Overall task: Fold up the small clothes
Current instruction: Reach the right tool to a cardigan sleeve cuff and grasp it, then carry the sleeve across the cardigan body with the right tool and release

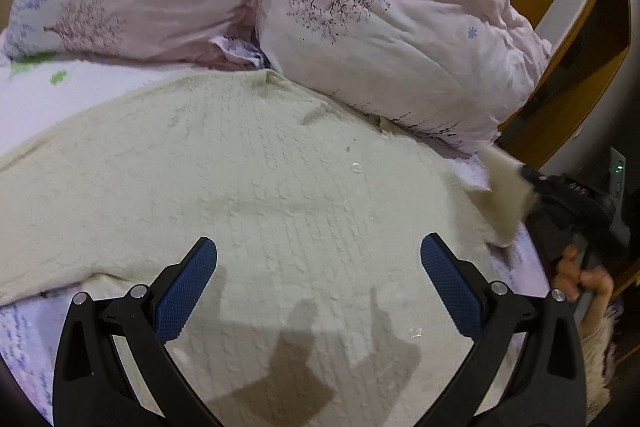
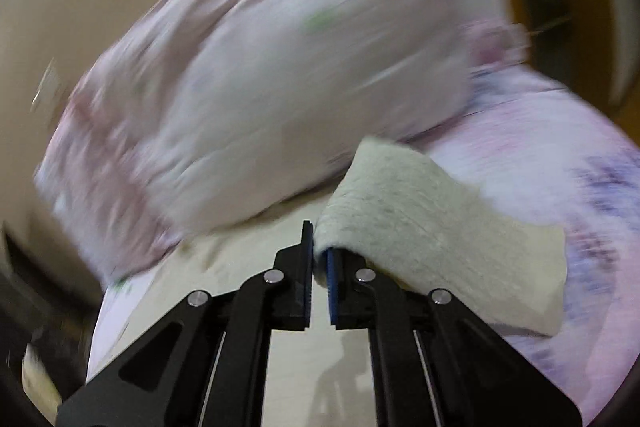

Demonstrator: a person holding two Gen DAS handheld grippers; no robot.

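**Right gripper pinching sweater edge; left gripper spread**

The cream knit sweater [image 1: 260,195] lies flat on the bed sheet [image 1: 36,99], its top just beside two floral pillows [image 1: 384,39]. The left gripper [image 1: 318,255] hovers above it, jaws spread, holding nothing. The right gripper [image 2: 318,239] is pressed together on a lifted sweater edge (view blurred).
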